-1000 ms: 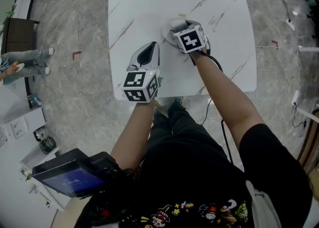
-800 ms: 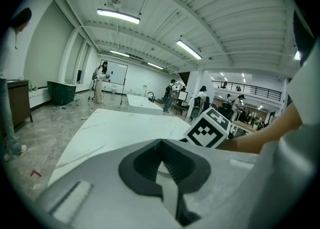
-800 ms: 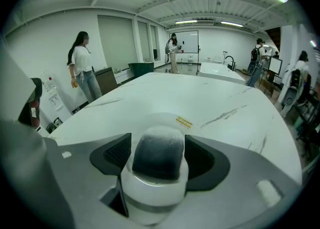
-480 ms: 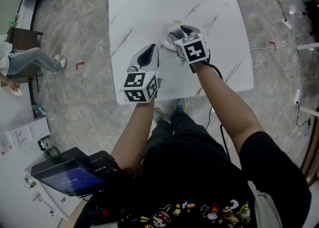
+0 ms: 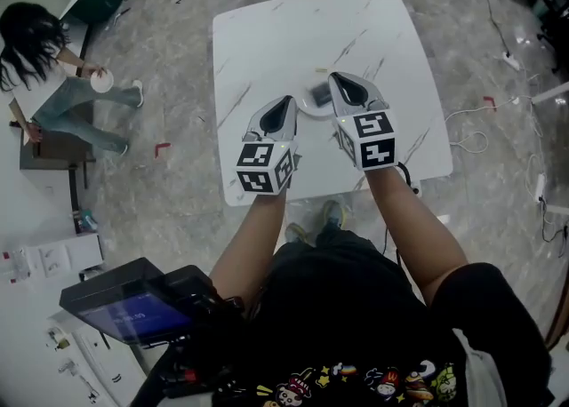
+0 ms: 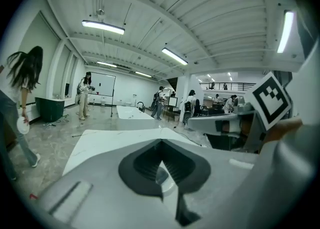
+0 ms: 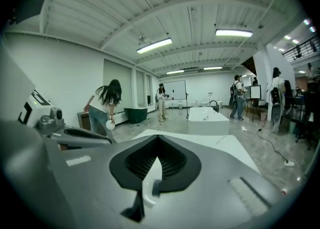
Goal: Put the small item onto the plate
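A small dark item (image 5: pixel 320 93) lies on a white plate (image 5: pixel 308 109) in the middle of the white marble table (image 5: pixel 267 41). My right gripper (image 5: pixel 338 77) hovers just right of the plate, its jaws shut and holding nothing. On the plate's left, my left gripper (image 5: pixel 287 99) is also shut and holds nothing. In the right gripper view the gripper (image 7: pixel 158 139) shows the plate (image 7: pixel 148 194) and the dark item (image 7: pixel 156 187) through the slit between its pads. In the left gripper view a bit of the plate (image 6: pixel 163 176) shows below the gripper (image 6: pixel 161 143).
A tiny yellowish speck (image 5: pixel 322 69) lies on the table beyond the plate. A person (image 5: pixel 53 67) holding a white cup stands on the floor at the far left. Cables (image 5: pixel 498 5) run along the floor on the right.
My right gripper has drawn back off the plate toward me, and the dark item now lies uncovered on it. The left gripper has kept its place beside the plate.
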Demonstrator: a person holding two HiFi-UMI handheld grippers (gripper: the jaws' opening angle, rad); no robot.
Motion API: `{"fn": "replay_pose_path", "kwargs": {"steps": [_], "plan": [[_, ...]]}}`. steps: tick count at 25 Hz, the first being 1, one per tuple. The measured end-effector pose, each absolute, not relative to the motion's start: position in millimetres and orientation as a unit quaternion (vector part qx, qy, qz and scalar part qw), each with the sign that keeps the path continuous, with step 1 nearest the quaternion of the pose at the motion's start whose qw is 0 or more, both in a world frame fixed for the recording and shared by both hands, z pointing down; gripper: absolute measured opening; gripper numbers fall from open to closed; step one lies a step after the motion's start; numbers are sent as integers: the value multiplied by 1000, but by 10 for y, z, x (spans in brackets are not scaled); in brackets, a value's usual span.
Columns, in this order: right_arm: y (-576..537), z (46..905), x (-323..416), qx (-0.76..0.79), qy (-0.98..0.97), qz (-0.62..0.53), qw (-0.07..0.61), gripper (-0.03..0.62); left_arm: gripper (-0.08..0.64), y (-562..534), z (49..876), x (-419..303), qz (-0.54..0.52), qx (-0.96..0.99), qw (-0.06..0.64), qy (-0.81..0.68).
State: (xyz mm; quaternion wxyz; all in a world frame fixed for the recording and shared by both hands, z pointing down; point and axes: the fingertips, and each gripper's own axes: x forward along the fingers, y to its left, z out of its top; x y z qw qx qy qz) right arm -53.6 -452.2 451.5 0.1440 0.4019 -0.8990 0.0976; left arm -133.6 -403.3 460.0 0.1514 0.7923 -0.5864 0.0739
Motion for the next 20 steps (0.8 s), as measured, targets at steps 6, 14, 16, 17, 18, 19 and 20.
{"fn": "replay_pose_path", "kwargs": {"steps": [6,14,16,17,18,19,20], "plan": [[-4251,4021,-191,410,-906,52,93,18,1,-3969,4356,-1302,62,796,119,-591],[-4177,4113,54,428,-897,47,99,18,0,-3883,4190,-1312,42,790,105,-602],[-4162,4117,69,427,-897,45,99,20,0,-3861,4175,-1311,41,789,105,-604],[-4160,4110,81,427,-898,45,98,18,1,-3852,4169,-1307,40,788,104,-605],[-4165,4099,97,428,-897,44,97,18,0,-3849,4165,-1303,39,788,103,-606],[-4176,4088,112,429,-897,44,96,20,0,-3850,4163,-1301,38,787,103,-607],[-4188,4079,122,429,-897,45,94,20,0,-3853,4164,-1304,36,786,103,-608]]}}
